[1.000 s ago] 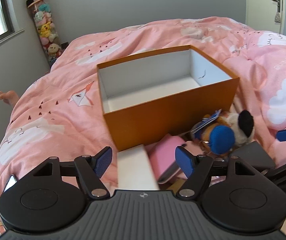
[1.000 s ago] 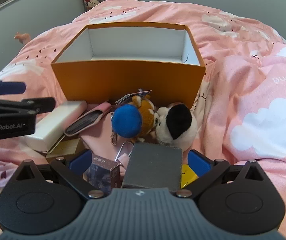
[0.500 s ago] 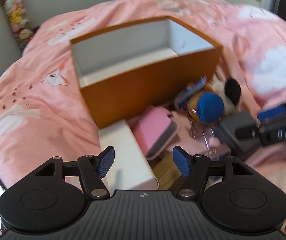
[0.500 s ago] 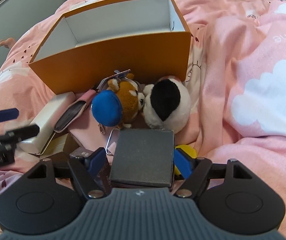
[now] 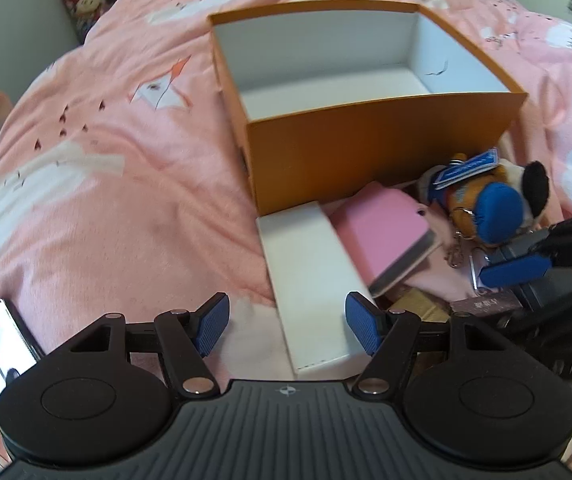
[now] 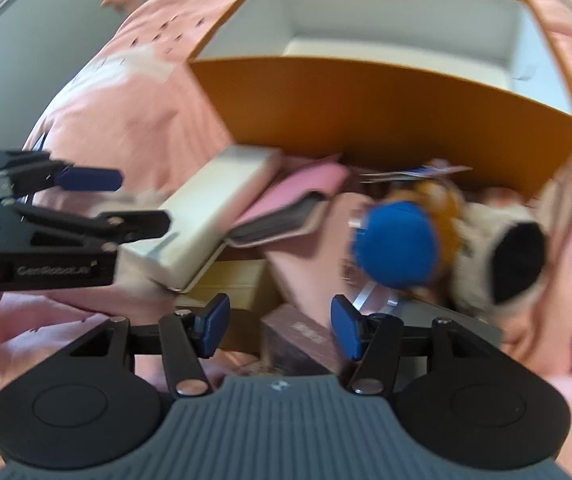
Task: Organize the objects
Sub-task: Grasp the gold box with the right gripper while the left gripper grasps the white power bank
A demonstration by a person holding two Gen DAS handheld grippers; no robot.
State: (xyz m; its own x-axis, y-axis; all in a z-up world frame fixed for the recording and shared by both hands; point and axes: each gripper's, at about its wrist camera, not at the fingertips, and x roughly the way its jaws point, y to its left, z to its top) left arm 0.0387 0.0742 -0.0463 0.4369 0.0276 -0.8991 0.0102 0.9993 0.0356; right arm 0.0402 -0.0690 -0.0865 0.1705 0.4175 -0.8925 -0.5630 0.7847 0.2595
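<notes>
The left gripper [image 5: 287, 322] has its fingers spread astride the white case [image 5: 309, 276] on the bed [image 5: 106, 184]. The right gripper [image 6: 280, 326] has its fingers closing over a small purple box [image 6: 299, 340], not yet pinching it.

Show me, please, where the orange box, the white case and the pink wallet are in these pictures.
orange box [image 5: 381, 148]: left wrist view, on its near outer wall.
white case [image 5: 309, 272]: left wrist view, on its flat top face.
pink wallet [image 5: 381, 228]: left wrist view, on its pink cover.
</notes>
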